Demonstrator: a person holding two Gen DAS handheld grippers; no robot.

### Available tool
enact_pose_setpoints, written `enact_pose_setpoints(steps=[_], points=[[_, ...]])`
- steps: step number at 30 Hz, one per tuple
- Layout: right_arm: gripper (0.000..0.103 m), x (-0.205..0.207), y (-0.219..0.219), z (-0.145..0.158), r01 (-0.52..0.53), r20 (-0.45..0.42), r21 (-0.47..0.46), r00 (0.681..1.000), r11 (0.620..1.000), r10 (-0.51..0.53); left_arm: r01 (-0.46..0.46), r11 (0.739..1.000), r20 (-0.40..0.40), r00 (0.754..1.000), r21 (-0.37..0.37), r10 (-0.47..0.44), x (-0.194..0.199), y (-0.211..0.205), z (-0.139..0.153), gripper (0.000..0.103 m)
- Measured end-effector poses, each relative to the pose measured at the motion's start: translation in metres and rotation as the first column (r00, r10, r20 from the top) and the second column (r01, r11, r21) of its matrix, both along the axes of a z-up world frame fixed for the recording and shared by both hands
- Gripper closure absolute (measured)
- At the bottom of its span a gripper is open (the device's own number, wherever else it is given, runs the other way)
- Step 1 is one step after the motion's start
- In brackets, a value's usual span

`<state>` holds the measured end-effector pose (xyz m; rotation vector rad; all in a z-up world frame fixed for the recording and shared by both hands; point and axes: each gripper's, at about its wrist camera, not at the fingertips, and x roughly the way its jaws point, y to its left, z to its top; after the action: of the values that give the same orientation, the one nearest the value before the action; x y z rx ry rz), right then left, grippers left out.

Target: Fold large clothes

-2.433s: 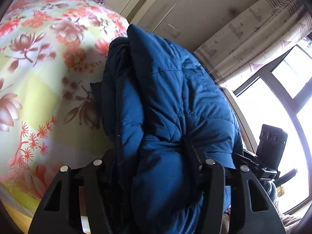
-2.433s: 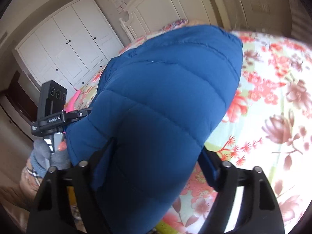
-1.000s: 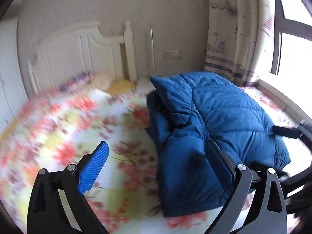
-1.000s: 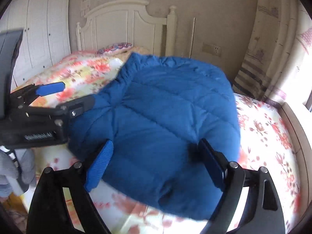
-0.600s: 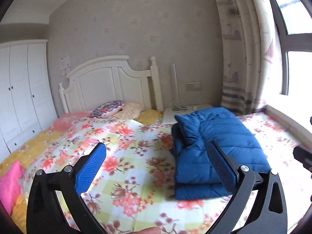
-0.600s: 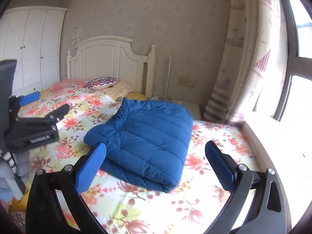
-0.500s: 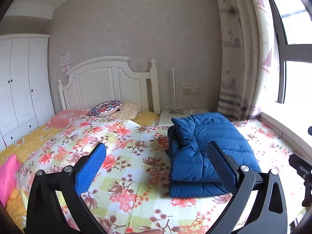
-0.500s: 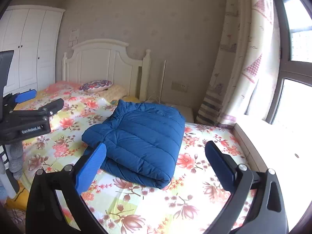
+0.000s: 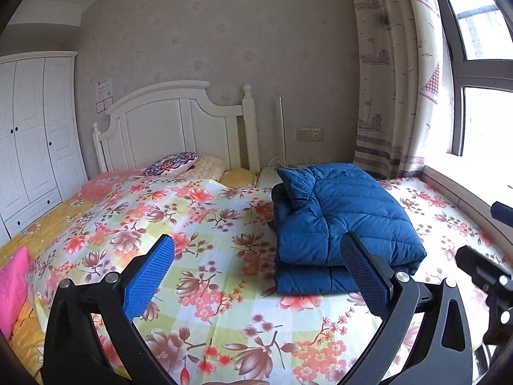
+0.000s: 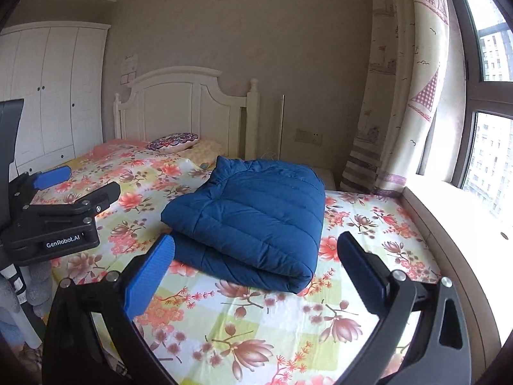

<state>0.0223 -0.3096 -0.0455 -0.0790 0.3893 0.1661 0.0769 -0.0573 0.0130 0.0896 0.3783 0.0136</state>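
A blue quilted down jacket [image 9: 336, 218] lies folded into a thick rectangle on the flowered bedspread [image 9: 198, 224], on the window side of the bed. It also shows in the right wrist view [image 10: 256, 215]. My left gripper [image 9: 256, 276] is open and empty, held back from the bed, with the jacket ahead and to its right. My right gripper [image 10: 255, 272] is open and empty, just short of the jacket's near fold. The left gripper's body [image 10: 54, 221] shows at the left of the right wrist view.
A white headboard [image 9: 179, 125] and pillows [image 9: 173, 166] stand at the far end. White wardrobes [image 9: 29, 134] line the left wall. A curtain [image 9: 394, 80] and window sill [image 10: 449, 205] run along the right. A pink cloth [image 9: 12, 279] lies at the bed's left edge.
Both grippers let go of the jacket, opened and drew well back from it. The jacket now lies folded on the bed and looks smaller in both views.
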Motion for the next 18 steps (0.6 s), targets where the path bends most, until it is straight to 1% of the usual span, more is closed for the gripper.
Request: enact_pose_setpoints(steps=[3,18], points=[[0.002,0.0,0.004,-0.001,-0.001,-0.01,-0.002,1.0,1.0,0.001,-0.002,1.0,-0.005,1.0,0.0,0.002,-0.001,0.001,-0.001,0.004],[0.002,-0.007,0.005,0.009,0.014,0.011,0.0,1.0,1.0,-0.014,0.009,1.0,-0.005,1.0,0.004,-0.009,-0.006,0.001,0.0,0.004]])
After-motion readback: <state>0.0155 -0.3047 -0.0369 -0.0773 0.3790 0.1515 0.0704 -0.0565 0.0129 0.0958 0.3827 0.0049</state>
